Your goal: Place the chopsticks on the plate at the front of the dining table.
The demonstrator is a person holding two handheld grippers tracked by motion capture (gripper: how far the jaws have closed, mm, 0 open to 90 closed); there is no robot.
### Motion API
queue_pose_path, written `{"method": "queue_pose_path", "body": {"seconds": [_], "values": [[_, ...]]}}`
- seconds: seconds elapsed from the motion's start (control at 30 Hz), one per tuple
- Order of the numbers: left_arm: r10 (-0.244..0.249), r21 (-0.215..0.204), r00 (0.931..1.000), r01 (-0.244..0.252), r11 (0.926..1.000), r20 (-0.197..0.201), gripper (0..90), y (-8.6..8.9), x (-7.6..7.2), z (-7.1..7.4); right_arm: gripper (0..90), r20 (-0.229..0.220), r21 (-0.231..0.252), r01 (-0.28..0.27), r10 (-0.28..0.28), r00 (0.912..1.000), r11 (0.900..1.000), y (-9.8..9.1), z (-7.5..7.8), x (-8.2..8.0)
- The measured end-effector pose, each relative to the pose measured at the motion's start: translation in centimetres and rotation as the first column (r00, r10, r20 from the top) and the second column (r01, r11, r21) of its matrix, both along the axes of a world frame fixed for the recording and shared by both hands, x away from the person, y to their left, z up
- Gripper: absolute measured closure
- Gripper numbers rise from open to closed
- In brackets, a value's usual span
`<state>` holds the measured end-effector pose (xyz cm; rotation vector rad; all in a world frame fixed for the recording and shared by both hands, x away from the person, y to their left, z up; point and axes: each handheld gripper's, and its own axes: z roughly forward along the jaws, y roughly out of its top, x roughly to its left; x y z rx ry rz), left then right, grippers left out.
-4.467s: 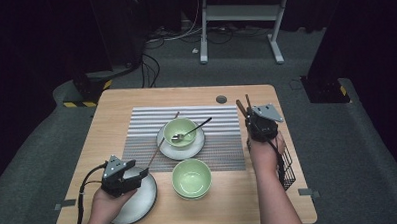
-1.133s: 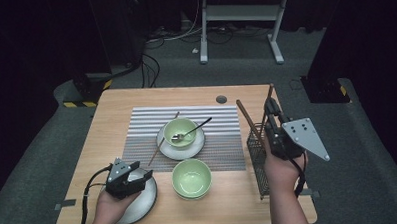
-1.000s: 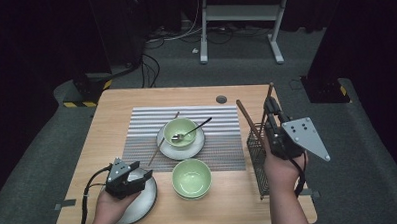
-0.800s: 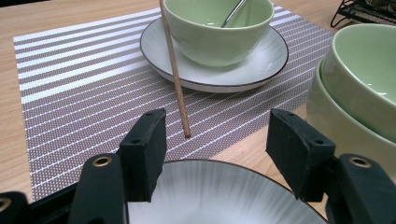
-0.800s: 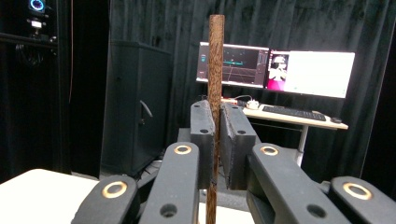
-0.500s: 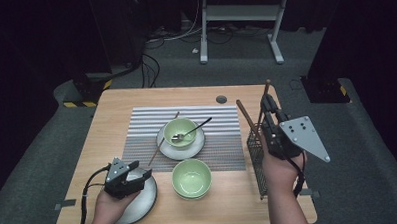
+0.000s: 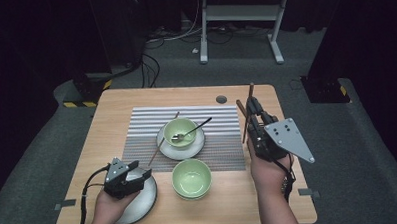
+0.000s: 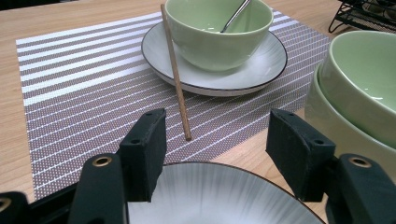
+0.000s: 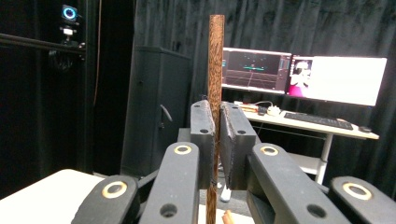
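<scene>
The right tool (image 9: 216, 135) grips a dark chopstick (image 9: 215, 65) upright; its mate (image 8: 175, 70) lies leftward, nearer the left tool (image 8: 215, 144) (jaws wide, empty).

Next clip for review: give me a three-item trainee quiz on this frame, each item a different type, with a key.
1. True or false: the right gripper is shut on a dark wooden chopstick.
2. Multiple choice: the spoon rests in A) the near stacked bowls, B) the green bowl on the far plate, C) the wire rack.
3. Fill in: the left gripper hovers open over a white ____.

Key: 1 true; 2 B; 3 plate.
</scene>
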<state>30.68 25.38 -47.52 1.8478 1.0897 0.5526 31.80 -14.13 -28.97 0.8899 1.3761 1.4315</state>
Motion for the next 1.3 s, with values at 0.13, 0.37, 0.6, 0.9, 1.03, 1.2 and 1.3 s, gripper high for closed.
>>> {"method": "queue_pose_path", "body": {"seconds": [0.13,0.37,0.6,0.9,1.03,1.2,1.3], "values": [[0.001,-0.002,1.0000,-0.001,1.0000,0.001,38.2,0.1,0.0,0.0,84.4,0.000,0.005,-0.015,0.015,0.9999,0.9999,0.6,-0.2,0.0],[0.002,-0.003,1.0000,-0.002,1.0000,0.001,38.2,0.1,0.0,0.0,84.4,-0.006,0.008,-0.035,0.035,0.9994,0.9994,1.4,-0.8,0.1],[0.002,0.000,1.0000,-0.002,1.0000,0.000,38.2,0.1,0.0,0.0,84.4,-0.018,0.011,-0.052,0.052,0.9985,0.9986,2.0,-1.5,0.2],[-0.008,-0.002,1.0000,0.008,1.0000,0.006,38.2,-0.3,0.2,0.1,84.4,-0.024,0.022,-0.077,0.078,0.9967,0.9968,3.0,-2.0,0.1],[-0.009,-0.006,1.0000,0.009,0.9999,0.001,38.3,-0.4,0.0,0.0,84.4,-0.029,0.025,-0.093,0.094,0.9952,0.9954,3.7,-2.3,0.1],[-0.011,-0.009,0.9999,0.011,0.9999,0.011,38.2,-0.3,-0.2,0.2,84.4,-0.030,0.026,-0.110,0.111,0.9933,0.9936,4.4,-2.5,0.1],[-0.010,-0.009,0.9999,0.010,0.9999,0.012,38.2,-0.3,-0.2,0.3,84.4,-0.032,0.026,-0.118,0.119,0.9924,0.9927,4.7,-2.6,0.1]]}}
